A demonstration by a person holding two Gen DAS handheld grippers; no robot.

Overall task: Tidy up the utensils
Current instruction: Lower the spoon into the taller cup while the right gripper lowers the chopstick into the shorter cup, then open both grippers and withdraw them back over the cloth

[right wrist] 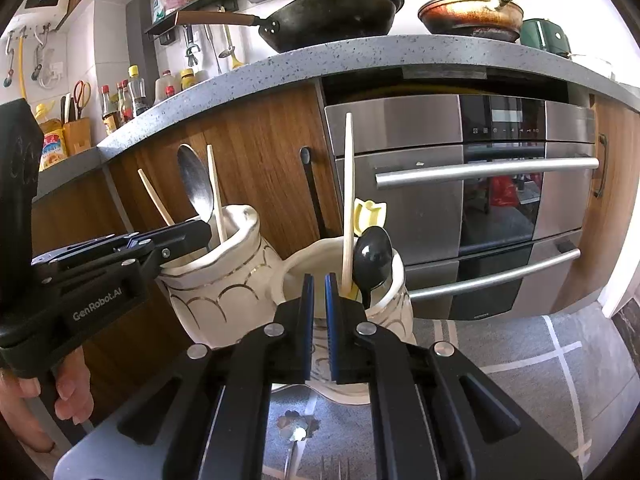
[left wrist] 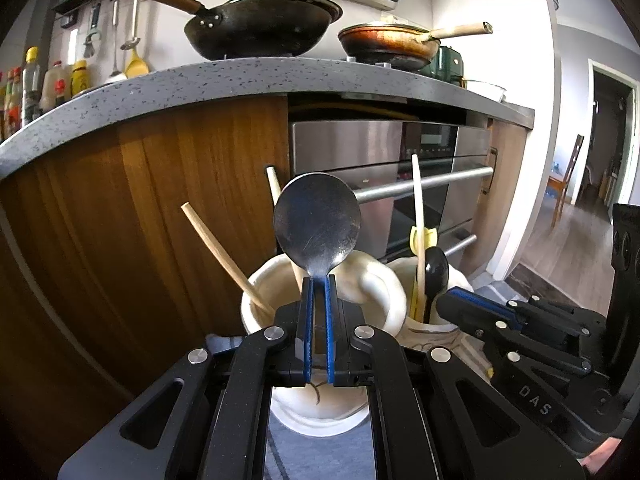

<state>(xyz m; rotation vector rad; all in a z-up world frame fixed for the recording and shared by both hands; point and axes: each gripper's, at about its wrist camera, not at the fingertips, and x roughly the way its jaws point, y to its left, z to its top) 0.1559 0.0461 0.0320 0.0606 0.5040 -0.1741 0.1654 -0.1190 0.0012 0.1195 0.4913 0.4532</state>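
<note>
My left gripper (left wrist: pixel 319 280) is shut on the neck of a steel spoon (left wrist: pixel 317 222), bowl up, over the left white ceramic jar (left wrist: pixel 380 292). That jar (right wrist: pixel 216 280) holds wooden chopsticks (left wrist: pixel 224 256). In the right wrist view the left gripper (right wrist: pixel 200 228) holds the spoon (right wrist: pixel 195 184) at the jar's mouth. My right gripper (right wrist: pixel 318 280) is nearly closed and empty, in front of the right jar (right wrist: pixel 396 300), which holds a black spoon (right wrist: pixel 373 258), a long chopstick (right wrist: pixel 349 200) and a yellow utensil (right wrist: pixel 370 212).
A fork (right wrist: pixel 336 464) and a flower-handled spoon (right wrist: pixel 296 432) lie on the grey surface (right wrist: pixel 500 380) under my right gripper. Wooden cabinets (left wrist: pixel 160 200) and a steel oven (right wrist: pixel 460 200) stand behind the jars. Two pans (left wrist: pixel 264 28) sit on the counter above.
</note>
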